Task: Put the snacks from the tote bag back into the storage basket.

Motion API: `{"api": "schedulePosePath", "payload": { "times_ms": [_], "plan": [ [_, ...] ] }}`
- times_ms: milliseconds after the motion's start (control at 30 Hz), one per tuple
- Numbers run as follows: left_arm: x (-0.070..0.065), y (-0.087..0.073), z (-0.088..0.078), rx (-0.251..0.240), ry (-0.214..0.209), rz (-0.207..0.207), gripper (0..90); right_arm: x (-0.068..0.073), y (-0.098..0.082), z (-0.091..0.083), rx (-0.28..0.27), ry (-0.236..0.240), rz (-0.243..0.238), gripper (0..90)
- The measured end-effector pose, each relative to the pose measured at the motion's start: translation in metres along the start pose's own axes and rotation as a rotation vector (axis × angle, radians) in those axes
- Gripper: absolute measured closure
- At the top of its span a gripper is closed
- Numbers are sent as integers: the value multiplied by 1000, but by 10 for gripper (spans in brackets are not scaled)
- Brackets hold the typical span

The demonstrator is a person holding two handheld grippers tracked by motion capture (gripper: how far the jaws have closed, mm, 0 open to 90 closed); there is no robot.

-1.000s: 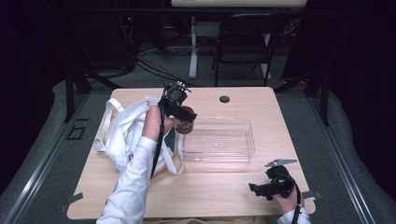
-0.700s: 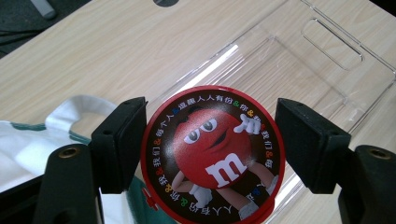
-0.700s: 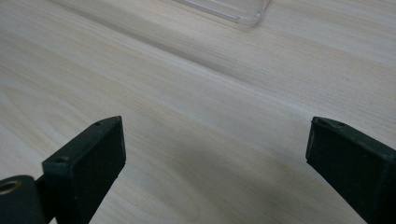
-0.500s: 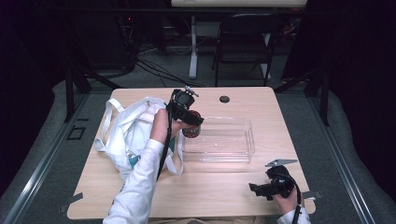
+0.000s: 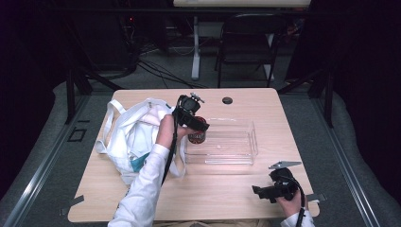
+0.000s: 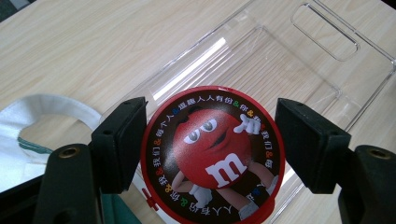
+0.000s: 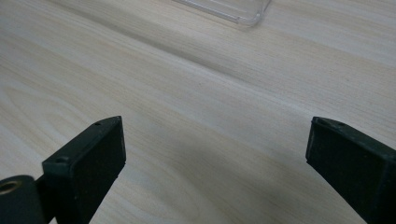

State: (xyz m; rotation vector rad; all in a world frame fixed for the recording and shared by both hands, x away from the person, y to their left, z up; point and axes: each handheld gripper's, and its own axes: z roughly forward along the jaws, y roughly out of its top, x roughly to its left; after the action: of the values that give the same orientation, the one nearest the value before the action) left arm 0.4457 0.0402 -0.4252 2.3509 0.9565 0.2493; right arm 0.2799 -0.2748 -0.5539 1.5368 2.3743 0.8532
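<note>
The left tongs (image 6: 210, 154) are clenched on a red tin (image 6: 212, 151), held over the near-left corner of the clear tray (image 6: 322, 60) beyond them. The tin is best kept level, lowered inside the wall, then released. The left forearm is stretched forward, tongs angled down. The right tongs (image 7: 215, 163) are released, resting low over the table (image 7: 187, 93).

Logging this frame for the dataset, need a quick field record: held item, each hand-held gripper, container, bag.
held item: round red candy tin, cartoon lid
left hand-held gripper: shut on the tin, over the tray's left end
right hand-held gripper: open, nothing between jaws, near the table's front edge
container: clear plastic tray
bag: white tote bag, left of tray
</note>
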Motion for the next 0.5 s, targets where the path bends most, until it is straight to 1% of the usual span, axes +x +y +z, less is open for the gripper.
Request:
{"api": "schedulePosePath", "payload": {
  "times_ms": [33,67,133,367,500],
  "plan": [
    [0,-1,1,-3,1,-1,279,0,0,0,0,0,0,46],
    [0,-2,3,2,-8,-2,279,0,0,0,0,0,0,46],
    [0,-2,4,-1,-6,-3,279,0,0,0,1,-1,-2,46],
    [-2,-5,10,9,-20,2,279,0,0,0,3,-1,-1,46],
    [-3,-7,13,10,-19,3,279,0,0,0,3,-1,-1,47]
  ]
}}
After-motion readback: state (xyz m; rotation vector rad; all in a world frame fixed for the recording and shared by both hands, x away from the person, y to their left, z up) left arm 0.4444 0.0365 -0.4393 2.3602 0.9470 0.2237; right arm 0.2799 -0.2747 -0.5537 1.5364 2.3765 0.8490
